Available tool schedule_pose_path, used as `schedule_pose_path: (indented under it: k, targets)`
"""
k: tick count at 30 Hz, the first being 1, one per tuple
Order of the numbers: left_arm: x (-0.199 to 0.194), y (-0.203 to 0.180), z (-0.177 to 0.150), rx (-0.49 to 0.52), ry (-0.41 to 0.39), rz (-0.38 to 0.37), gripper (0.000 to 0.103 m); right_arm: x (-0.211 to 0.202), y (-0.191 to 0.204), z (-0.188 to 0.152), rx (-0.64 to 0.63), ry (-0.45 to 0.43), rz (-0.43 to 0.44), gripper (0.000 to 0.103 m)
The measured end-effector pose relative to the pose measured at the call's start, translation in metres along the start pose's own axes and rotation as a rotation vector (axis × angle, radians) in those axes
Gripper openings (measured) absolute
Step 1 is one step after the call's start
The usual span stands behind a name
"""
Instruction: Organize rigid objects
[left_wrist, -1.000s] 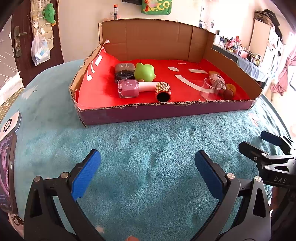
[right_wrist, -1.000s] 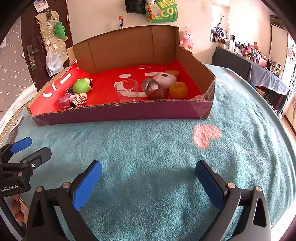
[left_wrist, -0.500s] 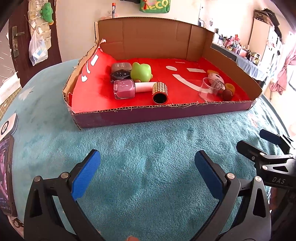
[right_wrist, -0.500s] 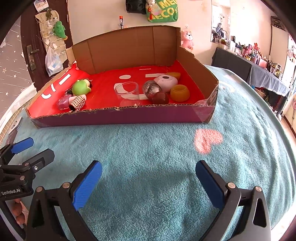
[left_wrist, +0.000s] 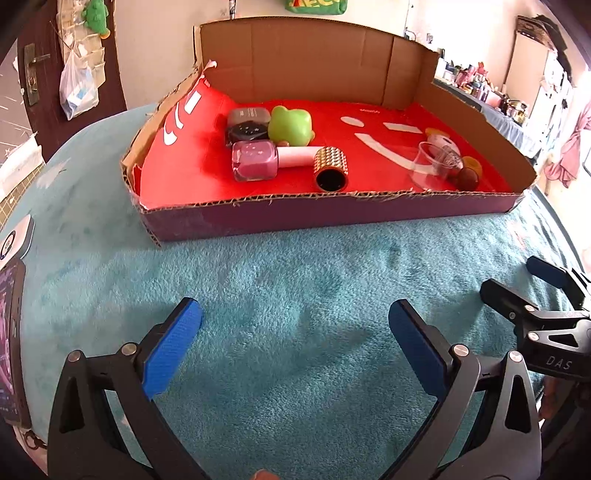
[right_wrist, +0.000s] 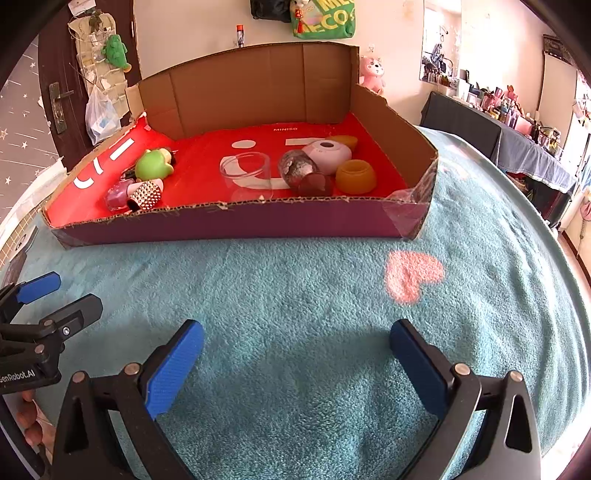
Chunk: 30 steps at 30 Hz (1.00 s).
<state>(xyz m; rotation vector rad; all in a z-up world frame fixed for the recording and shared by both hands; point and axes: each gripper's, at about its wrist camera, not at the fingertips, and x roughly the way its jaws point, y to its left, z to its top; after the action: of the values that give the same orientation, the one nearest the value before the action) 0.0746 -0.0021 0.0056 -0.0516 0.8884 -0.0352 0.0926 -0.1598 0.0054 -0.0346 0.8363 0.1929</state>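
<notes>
Short of the cardboard tray (left_wrist: 332, 216) on the teal blanket (left_wrist: 295, 295) — left gripper (left_wrist: 293, 325) and right gripper (right_wrist: 295, 345), fingers spread wide, empty. Inside, toward the tray's left edge: green frog toy (left_wrist: 290, 125), studded cylinder (left_wrist: 330, 168) — best approached over the low front wall.

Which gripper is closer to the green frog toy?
Left, I think. The left gripper points toward the box's left end, where the frog sits. The right gripper faces the box's right half, with the frog far off to its left.
</notes>
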Motion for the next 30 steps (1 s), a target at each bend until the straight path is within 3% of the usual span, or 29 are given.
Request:
schedule_pose_path:
  k: [6, 30]
  targets:
    - [0.0026, -0.0059, -0.0027, 0.028, 0.001, 0.04, 0.103, 0.0022, 0.0021, -0.0005, -0.012, 0.0, -0.011, 0.103]
    - [0.0009, -0.0042, -0.0079, 0.024, -0.028, 0.032, 0.103, 0.0023, 0.0033, -0.0053, -0.016, -0.039, -0.029, 0.103]
